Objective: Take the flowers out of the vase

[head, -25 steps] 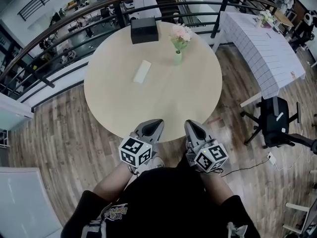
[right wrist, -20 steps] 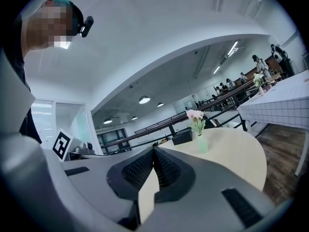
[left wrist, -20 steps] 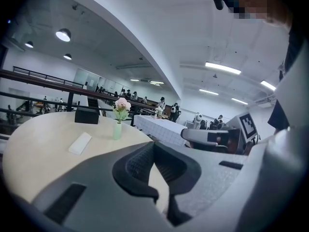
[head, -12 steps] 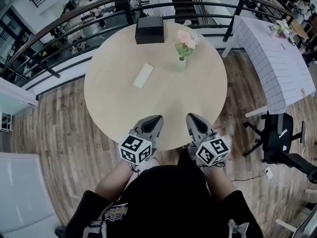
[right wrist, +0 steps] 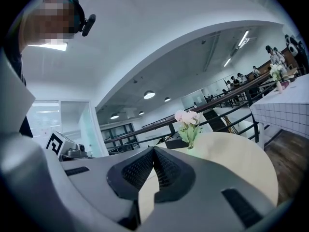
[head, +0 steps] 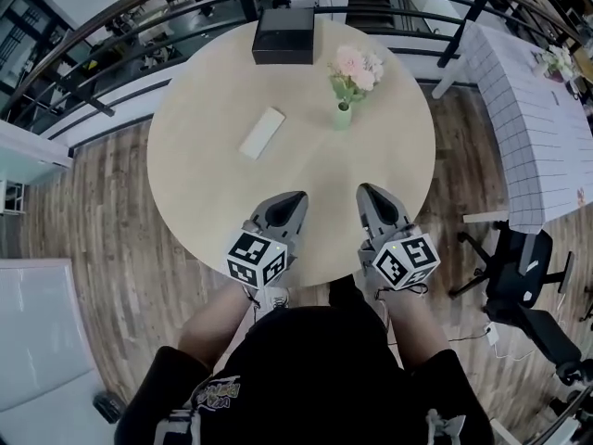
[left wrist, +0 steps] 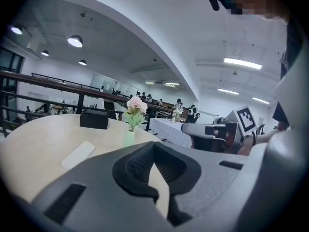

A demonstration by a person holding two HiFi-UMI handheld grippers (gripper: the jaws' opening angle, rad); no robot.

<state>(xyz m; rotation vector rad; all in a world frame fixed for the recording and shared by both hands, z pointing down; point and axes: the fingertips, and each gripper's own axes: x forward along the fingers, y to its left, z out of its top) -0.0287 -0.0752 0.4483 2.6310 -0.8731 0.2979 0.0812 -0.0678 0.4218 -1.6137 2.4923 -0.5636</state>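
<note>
**Landmark taken:** the vase [head: 343,115], pale green, standing upright on the round worktop [head: 204,184].

- A flat white slab [head: 262,133] is noted to the left of the vase, well apart from it.
- A black box [head: 283,35] is noted beyond the vase and to its left.
- The left hand-held gripper [head: 295,200] is held well short of the vase, on its near-left side. Its jaws are pressed together and nothing is between them.
- The flowers [head: 357,66], pink and white, are seated in the vase. Their stems rise roughly upright from its neck, so the long axis is vertical.
- The right hand-held gripper [head: 371,195] is held on the near side of the vase, slightly to its right. Its jaws are likewise pressed together and empty.

The vase is judged to lie ahead of both hand-held grippers, somewhat nearer the right one. A forward reach and a spreading of the jaws are judged necessary before the stems can be taken.
</note>
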